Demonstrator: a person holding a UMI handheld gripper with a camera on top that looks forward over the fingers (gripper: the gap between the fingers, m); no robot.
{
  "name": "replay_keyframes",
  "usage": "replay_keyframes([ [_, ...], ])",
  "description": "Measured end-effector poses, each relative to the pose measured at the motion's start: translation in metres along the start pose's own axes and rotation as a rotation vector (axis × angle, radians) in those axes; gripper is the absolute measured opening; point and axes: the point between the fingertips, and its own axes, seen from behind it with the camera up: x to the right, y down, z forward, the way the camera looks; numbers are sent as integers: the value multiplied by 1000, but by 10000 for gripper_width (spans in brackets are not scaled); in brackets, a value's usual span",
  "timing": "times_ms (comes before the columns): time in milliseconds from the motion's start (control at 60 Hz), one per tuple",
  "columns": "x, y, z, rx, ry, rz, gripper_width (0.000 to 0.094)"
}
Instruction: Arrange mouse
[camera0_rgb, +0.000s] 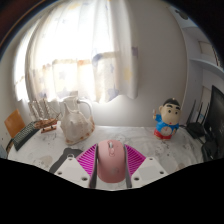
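A curtained window fills the background beyond a marbled table. Left of the mouse sits a pale bag; right of it, a cartoon figurine. The gripper clamps the pink mouse by its flanks: light, rigid, likely slick-shelled.

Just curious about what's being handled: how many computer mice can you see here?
1: a pale pink rounded computer mouse, held between the gripper jaws, whose pink pads press its sides. Others may be hidden beyond view.
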Motion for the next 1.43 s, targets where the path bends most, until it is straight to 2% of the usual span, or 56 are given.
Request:
replay_keyframes([
  [67,-50,17,3,-25,-42,26,404],
  [183,-115,59,23,-53,-47,10,405],
  [367,-156,139,58,-176,24,46,419],
  [483,-159,157,59,-220,63,52,556],
  [517,-161,155,55,-230,58,44,672],
  [550,-162,148,48,-228,55,39,846],
  [567,-161,144,44,-223,56,37,858],
  [600,-161,136,33,-222,56,30,833],
  [833,-159,82,-103,-265,70,39,845],
  [967,-160,68,-159,-252,73,31,847],
  [1200,-143,61,-179,-227,138,34,847],
  [1433,-146,75,-180,-278,143,66,845],
])
